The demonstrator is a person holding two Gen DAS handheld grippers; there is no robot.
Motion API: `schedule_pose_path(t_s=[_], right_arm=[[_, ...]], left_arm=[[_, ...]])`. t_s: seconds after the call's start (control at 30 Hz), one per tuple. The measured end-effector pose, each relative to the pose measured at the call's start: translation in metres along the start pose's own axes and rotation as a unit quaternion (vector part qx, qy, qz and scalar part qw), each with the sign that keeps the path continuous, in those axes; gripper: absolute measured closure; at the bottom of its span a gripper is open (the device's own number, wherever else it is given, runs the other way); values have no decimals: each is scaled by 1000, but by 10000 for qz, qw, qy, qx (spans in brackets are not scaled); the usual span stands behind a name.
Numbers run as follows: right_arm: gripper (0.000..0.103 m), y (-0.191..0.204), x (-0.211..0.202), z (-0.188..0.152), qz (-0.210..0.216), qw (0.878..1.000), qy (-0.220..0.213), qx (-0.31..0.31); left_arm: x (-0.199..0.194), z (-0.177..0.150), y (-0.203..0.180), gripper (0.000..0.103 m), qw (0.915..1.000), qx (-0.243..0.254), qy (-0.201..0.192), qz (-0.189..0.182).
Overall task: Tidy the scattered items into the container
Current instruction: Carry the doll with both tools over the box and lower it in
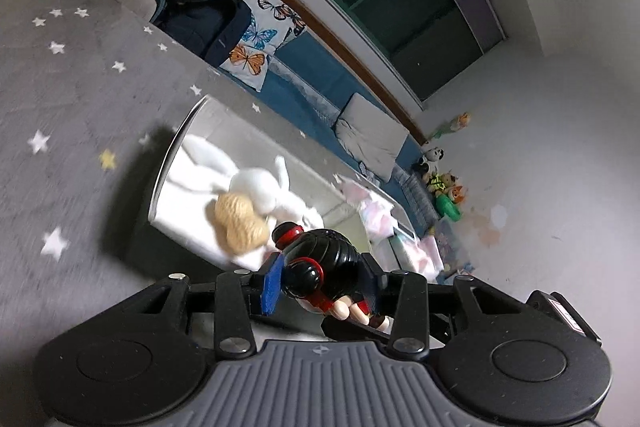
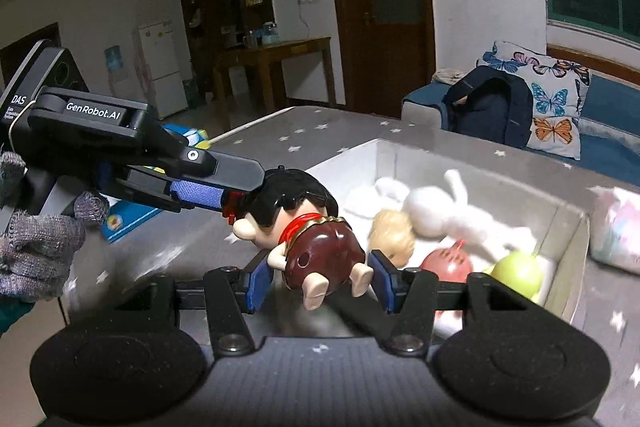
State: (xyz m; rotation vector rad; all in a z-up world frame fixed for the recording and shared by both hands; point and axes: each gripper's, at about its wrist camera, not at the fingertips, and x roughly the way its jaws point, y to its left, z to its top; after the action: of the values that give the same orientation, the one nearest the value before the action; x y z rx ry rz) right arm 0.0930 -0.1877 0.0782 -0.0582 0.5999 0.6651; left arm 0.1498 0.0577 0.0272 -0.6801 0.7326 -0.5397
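Note:
A doll figure (image 2: pixel 316 239) with black hair and a dark red dress hangs above the near edge of the white box (image 2: pixel 568 251). My left gripper (image 1: pixel 324 283) is shut on its head (image 1: pixel 320 259); from the right wrist view its fingers (image 2: pixel 200 193) reach in from the left. My right gripper (image 2: pixel 320 283) has a blue pad on each side of the doll's body and legs, touching or very close. The box (image 1: pixel 176 143) holds a white plush rabbit (image 2: pixel 448 211), a tan plush (image 2: pixel 390 231), a red ball (image 2: pixel 444 263) and a green ball (image 2: pixel 516 271).
The box sits on a grey star-patterned cover (image 1: pixel 60 99). A pink-white packet (image 2: pixel 616 227) lies to the right of the box. Behind are a blue sofa with a dark backpack (image 2: pixel 492 107) and a butterfly pillow (image 2: pixel 556 95). Small toys (image 1: pixel 444 183) lie on the floor.

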Motion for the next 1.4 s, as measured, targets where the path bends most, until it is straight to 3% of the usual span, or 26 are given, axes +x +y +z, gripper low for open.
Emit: schedule_pose_path(t_s=[0.23,0.6,0.83,1.4], right_arm=[[51,-45,28,24,-92,9995,160,259],[52,-93,77,31,-254,9978,539,294],[50,-92,89,30,-378,9962,771,165],[44,-84,92,30,-685,9946,784,-20]], left_arm=[[52,38,7,60,9998,-126,163,48],[111,60,38,60,9978,-546,358,92],[113,57,36,60,9984,-408,361,140],[97,49,18,60,9968,89,173,771]])
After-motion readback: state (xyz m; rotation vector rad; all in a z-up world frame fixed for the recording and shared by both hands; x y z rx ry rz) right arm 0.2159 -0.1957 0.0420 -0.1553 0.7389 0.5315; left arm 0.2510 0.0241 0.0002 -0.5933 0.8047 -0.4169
